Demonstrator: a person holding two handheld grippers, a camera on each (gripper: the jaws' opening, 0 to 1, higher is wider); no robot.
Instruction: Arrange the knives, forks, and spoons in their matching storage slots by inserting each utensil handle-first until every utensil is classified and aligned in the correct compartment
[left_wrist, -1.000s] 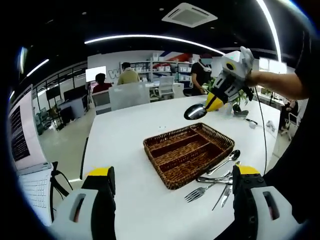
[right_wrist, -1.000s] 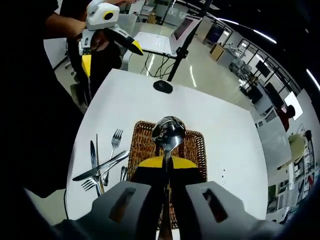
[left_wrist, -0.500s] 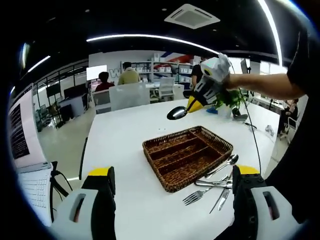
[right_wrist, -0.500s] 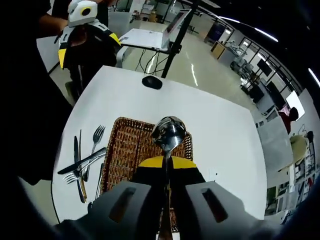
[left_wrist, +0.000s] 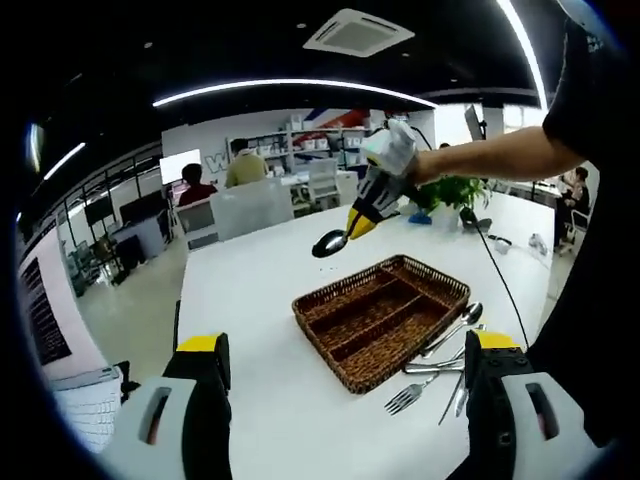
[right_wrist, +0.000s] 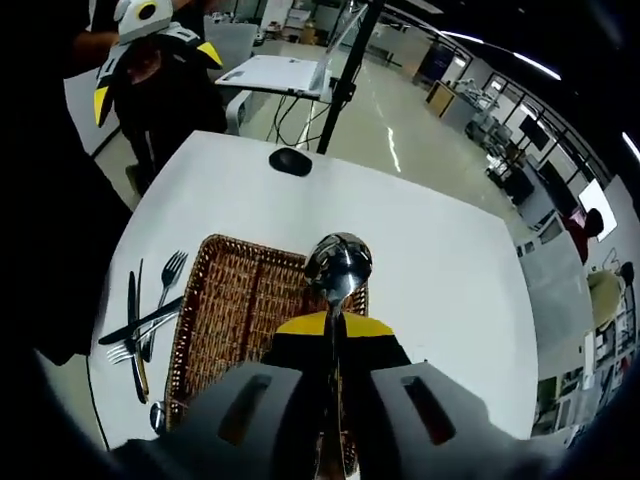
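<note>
A brown wicker tray (left_wrist: 345, 280) with long slots sits on the white table; its slots look bare. My right gripper (left_wrist: 352, 222) hangs above the tray's far left corner, shut on a metal spoon (left_wrist: 330, 243) whose bowl points outward. In the right gripper view the spoon's bowl (right_wrist: 338, 265) sticks out past the shut yellow tips of the right gripper (right_wrist: 330, 325), over the wicker tray (right_wrist: 250, 245). Loose forks, knives and a spoon (left_wrist: 440, 352) lie beside the tray, and the same loose utensils (right_wrist: 145, 322) lie to the tray's left in that view. My left gripper (left_wrist: 348, 345) is open and holds nothing; the left gripper (right_wrist: 150, 40) is held off the table's far end.
A black mouse (right_wrist: 290, 160) lies near the table's far edge, with a laptop (right_wrist: 275, 70) on a stand behind it. A potted plant (left_wrist: 450, 190) and a cable are at the table's far right. People sit at desks (left_wrist: 240, 170) in the background.
My right gripper has carried the spoon leftward across the left gripper view, from the tray's far right to its far left corner. Both views have shifted with the hands.
</note>
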